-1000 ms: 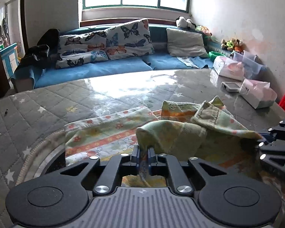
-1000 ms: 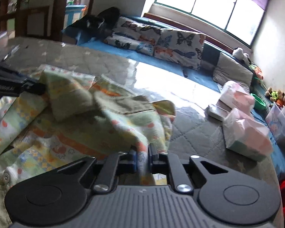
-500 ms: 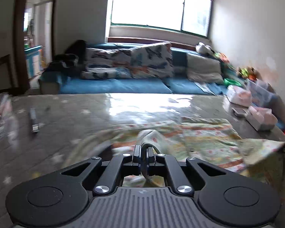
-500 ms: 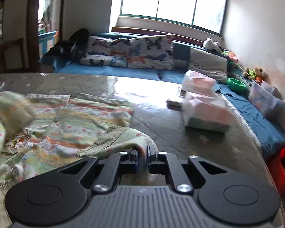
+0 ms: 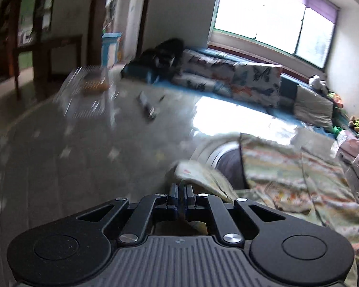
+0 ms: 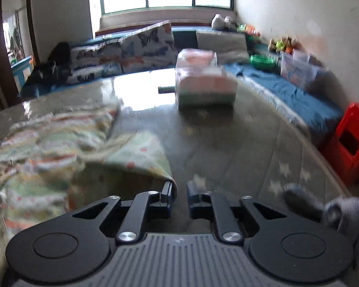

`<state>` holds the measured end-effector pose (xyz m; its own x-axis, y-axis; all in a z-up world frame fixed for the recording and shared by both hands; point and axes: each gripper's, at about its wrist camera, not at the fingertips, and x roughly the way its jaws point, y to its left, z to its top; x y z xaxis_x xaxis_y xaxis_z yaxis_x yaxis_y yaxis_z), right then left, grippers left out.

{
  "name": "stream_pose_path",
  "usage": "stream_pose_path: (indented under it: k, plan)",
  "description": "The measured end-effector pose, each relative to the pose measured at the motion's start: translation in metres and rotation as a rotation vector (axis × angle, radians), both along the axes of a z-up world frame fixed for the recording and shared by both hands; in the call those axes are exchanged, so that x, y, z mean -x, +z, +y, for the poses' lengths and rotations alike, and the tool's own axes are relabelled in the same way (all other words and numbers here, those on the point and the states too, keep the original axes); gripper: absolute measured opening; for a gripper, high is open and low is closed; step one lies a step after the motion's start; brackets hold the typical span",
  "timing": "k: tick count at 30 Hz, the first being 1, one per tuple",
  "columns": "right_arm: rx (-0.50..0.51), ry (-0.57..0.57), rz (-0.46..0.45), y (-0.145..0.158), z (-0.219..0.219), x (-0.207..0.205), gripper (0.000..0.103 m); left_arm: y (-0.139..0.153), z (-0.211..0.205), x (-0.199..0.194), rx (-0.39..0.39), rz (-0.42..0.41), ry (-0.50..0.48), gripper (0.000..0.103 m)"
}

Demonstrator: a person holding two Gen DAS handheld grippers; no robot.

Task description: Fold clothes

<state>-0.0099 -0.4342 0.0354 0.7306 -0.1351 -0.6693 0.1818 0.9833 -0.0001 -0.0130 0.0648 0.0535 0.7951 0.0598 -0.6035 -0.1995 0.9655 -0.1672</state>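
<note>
My left gripper [image 5: 181, 187] pinches the garment [image 5: 287, 177] by its near-left edge; my right gripper [image 6: 179, 186] stands parted beside the cloth's right corner, bare quilted table [image 6: 251, 143] stretching ahead toward tissue packs [image 6: 204, 81].

Daylight from the overexposed window [image 5: 272, 21] throws white glare across the glossy table [image 5: 88, 153], while motion blur smears both fisheye views, corners curve into black, and the printed garment [image 6: 47, 148] seems soft, perhaps unfocused.
</note>
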Motion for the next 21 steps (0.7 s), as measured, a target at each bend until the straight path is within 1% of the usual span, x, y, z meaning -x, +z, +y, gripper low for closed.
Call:
stream_pose_path:
  k: [2, 3, 7, 8, 9, 11, 14, 17, 19, 21]
  plan:
    - [-0.011, -0.02, 0.021, -0.006, -0.006, 0.007, 0.019, -0.008, 0.004, 0.008, 0.008, 0.023, 0.012, 0.005]
    - [-0.006, -0.009, 0.028, -0.008, -0.005, 0.009, 0.02, -0.01, 0.006, 0.011, 0.013, 0.033, 0.022, 0.005]
    - [0.029, 0.033, 0.024, -0.006, 0.005, 0.014, 0.035, -0.014, 0.007, 0.012, 0.01, 0.064, 0.025, 0.006]
    - [0.039, 0.044, 0.023, -0.005, 0.008, 0.013, 0.038, -0.015, 0.007, 0.011, 0.008, 0.071, 0.024, 0.006]
    - [0.05, 0.062, 0.028, -0.005, 0.012, 0.009, 0.039, -0.016, 0.005, 0.011, 0.003, 0.077, 0.023, 0.009]
    - [0.082, 0.095, 0.035, -0.007, 0.021, 0.002, 0.046, -0.016, 0.001, 0.009, -0.011, 0.085, 0.022, 0.009]
    - [0.163, 0.136, 0.04, -0.012, 0.036, -0.012, 0.049, -0.019, -0.003, 0.005, -0.04, 0.094, 0.016, 0.01]
    - [0.208, 0.147, 0.035, -0.012, 0.044, -0.027, 0.052, -0.023, -0.003, 0.001, -0.06, 0.105, 0.015, 0.012]
    - [0.205, 0.144, 0.013, -0.01, 0.042, -0.037, 0.052, -0.024, -0.003, -0.001, -0.072, 0.109, 0.017, 0.012]
    - [0.177, 0.118, -0.016, -0.004, 0.035, -0.042, 0.053, -0.026, -0.003, -0.003, -0.079, 0.117, 0.022, 0.014]
